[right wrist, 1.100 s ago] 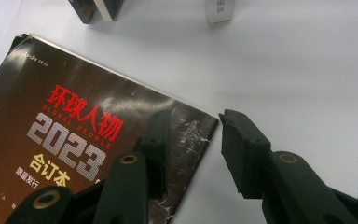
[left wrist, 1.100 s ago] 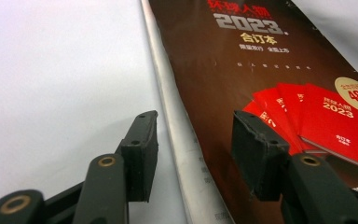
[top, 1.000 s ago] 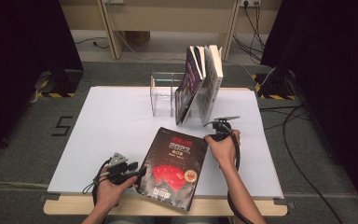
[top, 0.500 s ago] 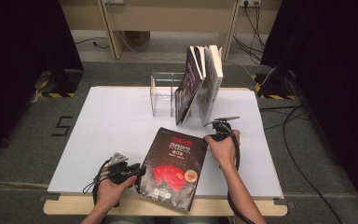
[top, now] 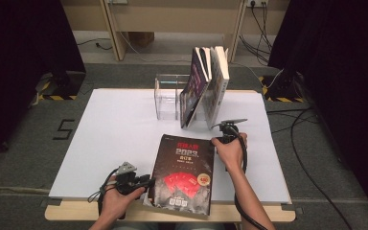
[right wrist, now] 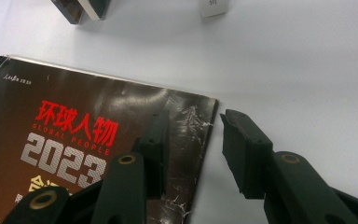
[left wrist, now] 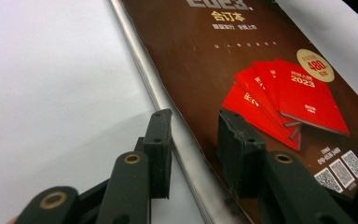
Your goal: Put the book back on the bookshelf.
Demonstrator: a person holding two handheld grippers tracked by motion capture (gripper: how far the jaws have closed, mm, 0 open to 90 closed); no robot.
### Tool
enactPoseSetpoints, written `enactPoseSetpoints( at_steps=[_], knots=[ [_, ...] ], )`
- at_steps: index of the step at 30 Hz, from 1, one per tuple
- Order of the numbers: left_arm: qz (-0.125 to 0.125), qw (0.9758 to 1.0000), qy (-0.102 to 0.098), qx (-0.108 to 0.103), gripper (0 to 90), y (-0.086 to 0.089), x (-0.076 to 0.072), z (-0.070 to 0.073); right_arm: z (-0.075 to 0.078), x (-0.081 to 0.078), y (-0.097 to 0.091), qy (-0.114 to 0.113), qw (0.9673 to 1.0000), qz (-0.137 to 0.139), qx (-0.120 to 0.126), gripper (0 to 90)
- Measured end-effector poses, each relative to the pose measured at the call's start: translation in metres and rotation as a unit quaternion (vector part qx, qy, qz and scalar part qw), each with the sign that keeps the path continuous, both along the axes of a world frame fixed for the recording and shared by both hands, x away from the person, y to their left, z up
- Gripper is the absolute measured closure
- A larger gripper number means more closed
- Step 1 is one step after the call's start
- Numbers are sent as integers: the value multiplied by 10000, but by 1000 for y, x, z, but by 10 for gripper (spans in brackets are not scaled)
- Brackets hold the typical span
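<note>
- A thick dark brown glossy book (top: 184, 175) with red booklets and "2023" printed on its cover lies flat on the white table sheet (top: 115, 139), near the edge closest to me, its near end reaching out over the table's wooden edge.
- My left gripper (left wrist: 193, 142) sits at the book's near-left edge. My 2 black jaws straddle that edge, 1 over the white sheet, 1 over the cover. They have just been closing in, yet a gap shows on each side of the spine, so they stand apart and press on nothing.
- My right gripper (right wrist: 193, 144) rests at the book's far-right corner. 1 jaw hangs over the creased, scuffed cover, the other over bare sheet; the corner edge lies between them, with the jaws parted and not clamped.
- Beyond the book, a clear plastic rack (top: 167, 98) holds several books standing upright and leaning (top: 206, 84), well apart from both my grippers.
</note>
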State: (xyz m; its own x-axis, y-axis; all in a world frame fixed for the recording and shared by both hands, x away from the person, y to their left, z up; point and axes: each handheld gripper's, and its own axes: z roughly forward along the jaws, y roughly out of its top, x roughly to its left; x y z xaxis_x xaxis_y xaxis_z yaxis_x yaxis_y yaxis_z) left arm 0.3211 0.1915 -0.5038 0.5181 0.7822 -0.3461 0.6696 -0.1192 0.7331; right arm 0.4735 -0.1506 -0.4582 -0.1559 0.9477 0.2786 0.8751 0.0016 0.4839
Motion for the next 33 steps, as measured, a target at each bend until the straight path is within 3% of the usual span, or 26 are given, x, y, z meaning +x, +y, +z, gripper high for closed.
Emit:
enactPoseSetpoints(
  at_steps=[7,14,15,17,24,26,29,33],
  knots=[
    [-54,10000,4,16,642,-1,0,0,-1,7,1,12,10000,25,36,619],
    [15,9997,-212,148,568,-3,3,0,-4,15,2,3,10000,40,61,615],
    [25,9997,-214,136,561,-2,4,-1,-3,15,5,93,9998,-77,148,614],
    [29,9997,-211,112,558,-2,5,-1,-5,18,3,17,10000,42,71,610],
    [36,9994,-268,206,596,-3,4,-1,-6,21,5,2,10000,51,49,601],
    [34,9993,-282,234,609,-3,5,-2,-6,22,6,80,9998,-48,148,598],
    [40,9993,-284,253,634,-3,5,-1,-9,23,5,11,10000,57,49,598],
    [28,9988,-343,359,654,-3,4,-2,-9,24,5,9,9999,42,103,593]
  ],
)
